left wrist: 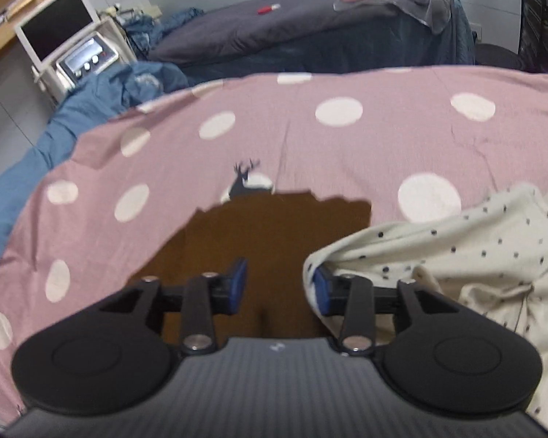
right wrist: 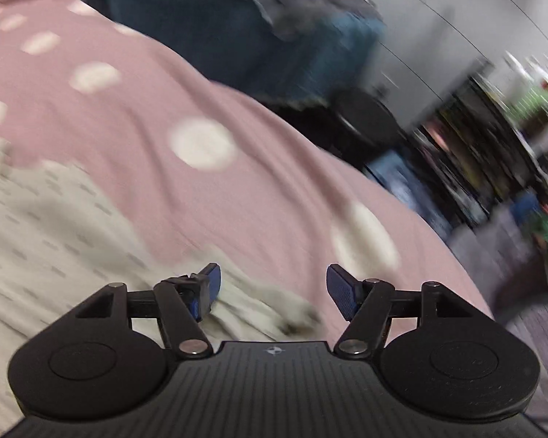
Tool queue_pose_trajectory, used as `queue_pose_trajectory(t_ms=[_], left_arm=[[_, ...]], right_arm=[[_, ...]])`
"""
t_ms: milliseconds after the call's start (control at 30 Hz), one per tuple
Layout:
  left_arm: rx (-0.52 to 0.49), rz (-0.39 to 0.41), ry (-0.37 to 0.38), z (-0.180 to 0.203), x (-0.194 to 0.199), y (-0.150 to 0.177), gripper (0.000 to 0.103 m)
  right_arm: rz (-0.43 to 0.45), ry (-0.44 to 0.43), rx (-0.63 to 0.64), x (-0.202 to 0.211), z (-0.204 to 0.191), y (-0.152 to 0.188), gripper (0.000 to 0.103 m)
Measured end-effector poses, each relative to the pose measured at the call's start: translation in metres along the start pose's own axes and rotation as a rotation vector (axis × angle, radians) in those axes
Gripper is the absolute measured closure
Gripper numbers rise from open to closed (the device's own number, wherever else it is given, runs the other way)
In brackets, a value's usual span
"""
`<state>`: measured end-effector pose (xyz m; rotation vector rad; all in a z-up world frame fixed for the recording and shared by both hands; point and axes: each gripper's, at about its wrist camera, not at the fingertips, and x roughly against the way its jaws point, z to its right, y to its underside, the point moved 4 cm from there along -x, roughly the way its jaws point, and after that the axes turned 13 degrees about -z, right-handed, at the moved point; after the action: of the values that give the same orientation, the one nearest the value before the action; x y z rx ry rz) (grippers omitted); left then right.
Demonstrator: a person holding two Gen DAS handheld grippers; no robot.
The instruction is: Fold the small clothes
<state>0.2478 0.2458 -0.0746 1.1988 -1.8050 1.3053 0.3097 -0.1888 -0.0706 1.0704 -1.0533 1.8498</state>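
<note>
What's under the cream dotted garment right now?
The cream dotted garment lies on the pink polka-dot sheet, beside a brown garment. Whatever it covers is hidden.

Motion blur is smearing the whole right wrist view, leaving the far shelves (right wrist: pixel 493 138) unreadable; the cream dotted garment (left wrist: pixel 475 255) is running off the right edge, covering one fingertip.
</note>
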Motion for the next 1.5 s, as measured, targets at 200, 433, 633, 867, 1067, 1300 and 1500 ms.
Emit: queue_pose_trajectory(t_ms=[200, 433, 633, 867, 1067, 1300, 1500], left_arm=[[-0.140, 0.101, 0.303, 0.075, 0.034, -0.047, 0.019], [-0.298, 0.019, 0.417, 0.152, -0.009, -0.059, 0.003], [-0.266, -0.100, 0.505, 0.165, -0.043, -0.040, 0.087], [-0.131, -0.051, 0.236, 0.070, -0.036, -0.045, 0.093], [0.004, -0.065, -0.006, 0.003, -0.043, -0.055, 0.060], [-0.048, 0.031, 0.327, 0.057, -0.014, -0.079, 0.018], [-0.222, -0.007, 0.520, 0.146, -0.039, -0.091, 0.015]], right_arm=[[0.011, -0.270, 0.149, -0.018, -0.078, -0.052, 0.000], [-0.061, -0.305, 0.180, -0.063, -0.109, -0.065, 0.007], [-0.046, -0.398, 0.151, -0.055, -0.102, -0.059, 0.100], [-0.010, -0.301, -0.016, -0.050, -0.051, -0.057, 0.101], [-0.058, -0.182, 0.002, -0.055, -0.041, -0.048, 0.103], [0.021, -0.376, -0.076, -0.045, -0.037, -0.051, 0.063], [0.000, -0.412, -0.085, -0.055, -0.042, -0.054, 0.029]])
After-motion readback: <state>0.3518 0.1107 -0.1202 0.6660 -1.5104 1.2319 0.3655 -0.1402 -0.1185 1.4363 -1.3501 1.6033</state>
